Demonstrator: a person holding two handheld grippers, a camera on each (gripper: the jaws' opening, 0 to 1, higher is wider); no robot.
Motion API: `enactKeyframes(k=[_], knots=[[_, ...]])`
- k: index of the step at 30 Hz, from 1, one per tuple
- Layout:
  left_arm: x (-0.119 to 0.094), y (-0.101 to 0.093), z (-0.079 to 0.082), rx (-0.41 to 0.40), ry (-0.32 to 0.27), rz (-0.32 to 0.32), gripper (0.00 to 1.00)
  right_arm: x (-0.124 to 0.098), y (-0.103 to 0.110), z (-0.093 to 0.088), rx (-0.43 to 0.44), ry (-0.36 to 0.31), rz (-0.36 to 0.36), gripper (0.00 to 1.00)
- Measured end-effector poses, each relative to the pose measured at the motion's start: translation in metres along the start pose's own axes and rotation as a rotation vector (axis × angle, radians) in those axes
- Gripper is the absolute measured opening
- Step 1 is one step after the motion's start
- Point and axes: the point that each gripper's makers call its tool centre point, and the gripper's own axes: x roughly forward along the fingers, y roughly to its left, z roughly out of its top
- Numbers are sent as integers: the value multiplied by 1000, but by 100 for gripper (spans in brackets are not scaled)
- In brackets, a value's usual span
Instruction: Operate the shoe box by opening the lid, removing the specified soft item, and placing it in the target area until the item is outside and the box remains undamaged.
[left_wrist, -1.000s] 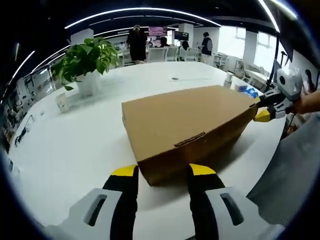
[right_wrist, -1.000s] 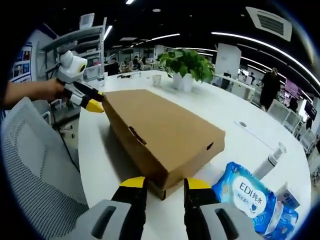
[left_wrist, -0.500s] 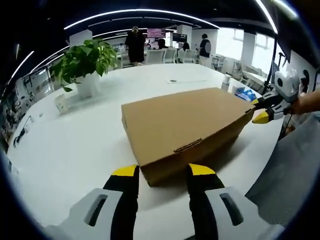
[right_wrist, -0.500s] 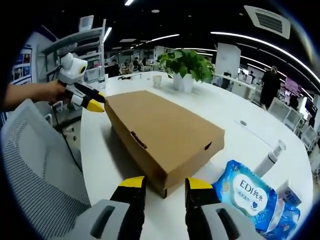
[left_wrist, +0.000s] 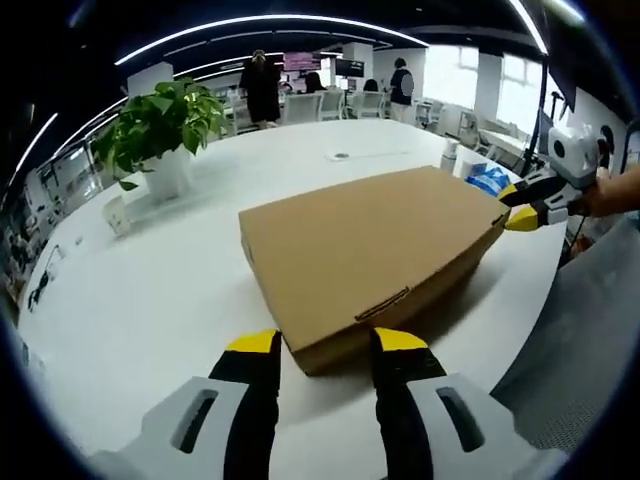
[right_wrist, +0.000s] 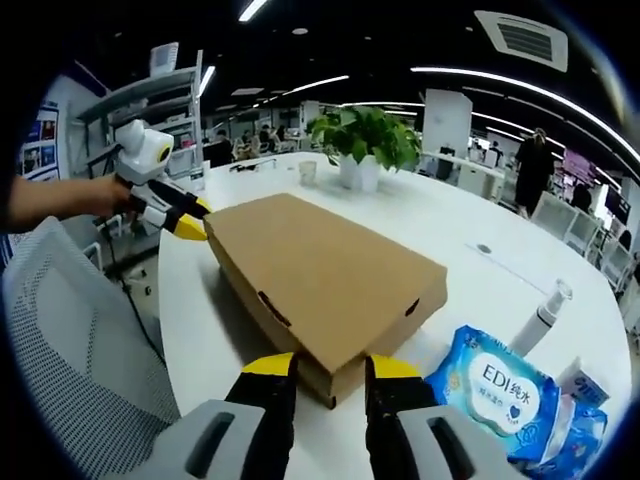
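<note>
Cardboard shoe box (left_wrist: 375, 255) lies closed and flat on the white surface (left_wrist: 150, 290), near the edge where a grey mesh chair (right_wrist: 70, 350) stands. Its lid is down, and a small slot shows on the long side wall.

At one corner of the box, the left gripper (left_wrist: 325, 345) has its two yellow-tipped fingers (left_wrist: 255, 343) apart, and the corner sits just in front of the gap between them. Whether the tips touch the cardboard, I cannot tell. The right gripper (right_wrist: 318, 368) is at the opposite corner, also with its fingers spread and the box corner between the tips; nothing is clamped there that I can see.

Each gripper also appears in the other's view: in the left gripper view the right one is at the far corner of the box, with a hand (left_wrist: 615, 190) behind it, and in the right gripper view the left one is at the far corner.

Beside the box, toward the right gripper's side, lies a blue pack of wet wipes (right_wrist: 500, 390), and just behind it stands a white pump bottle (right_wrist: 540, 320). A potted green plant (left_wrist: 160, 125) stands well apart from the box, further in on the surface. People stand far behind in the office.
</note>
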Motion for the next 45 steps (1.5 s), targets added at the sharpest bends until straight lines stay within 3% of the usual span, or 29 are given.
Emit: enactKeyframes(k=[8, 32, 45], knots=[[11, 5, 3, -6, 15, -4, 37, 4, -3, -2, 3, 6, -4, 23], [50, 13, 38, -36, 25, -9, 37, 26, -58, 13, -8, 36, -38, 23], [65, 17, 51, -23, 35, -28, 37, 30, -71, 16, 14, 40, -63, 23]])
